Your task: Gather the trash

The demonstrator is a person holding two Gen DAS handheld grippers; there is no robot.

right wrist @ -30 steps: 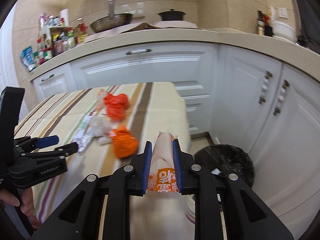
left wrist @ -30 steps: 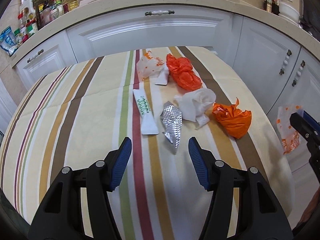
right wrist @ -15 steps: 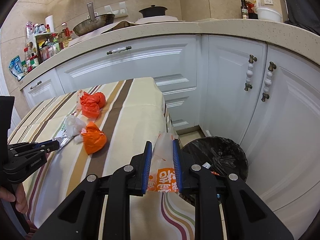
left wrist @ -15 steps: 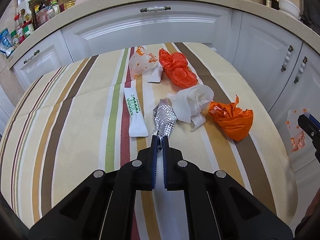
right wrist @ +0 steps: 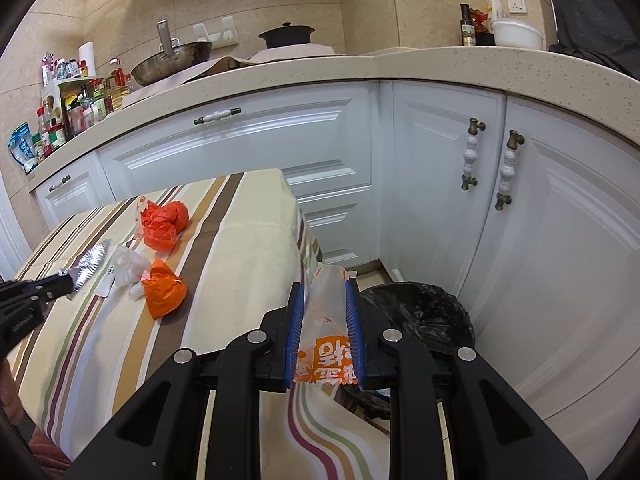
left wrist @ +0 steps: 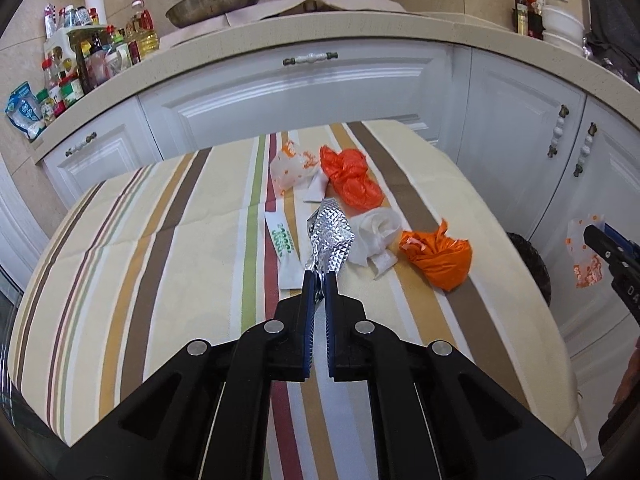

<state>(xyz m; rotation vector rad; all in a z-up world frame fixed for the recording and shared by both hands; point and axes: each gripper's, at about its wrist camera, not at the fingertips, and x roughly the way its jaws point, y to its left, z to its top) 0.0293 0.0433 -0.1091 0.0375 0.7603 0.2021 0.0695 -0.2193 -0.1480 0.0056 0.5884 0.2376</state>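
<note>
My left gripper [left wrist: 319, 280] is shut on a crumpled silver foil wrapper [left wrist: 330, 240] and holds it lifted above the striped table [left wrist: 160, 264]. On the table lie a white sachet with green print [left wrist: 285, 249], a white tissue wad [left wrist: 374, 232], two orange bags [left wrist: 438, 258] [left wrist: 352, 178] and a white-orange wrapper [left wrist: 290, 166]. My right gripper [right wrist: 325, 296] is shut on a clear wrapper with orange print [right wrist: 326, 320], just off the table's corner, beside the black-lined bin [right wrist: 424, 316].
White cabinets [right wrist: 560, 248] with knobbed handles wrap around the table and bin. The counter [left wrist: 360, 32] above holds a wok, a pot, bottles and jars. The left gripper shows at the left edge of the right wrist view [right wrist: 60, 282].
My left gripper closed on the foil wrapper and lifted it off the table. My right gripper, still holding its wrapper, moved right, off the table corner toward the bin.
</note>
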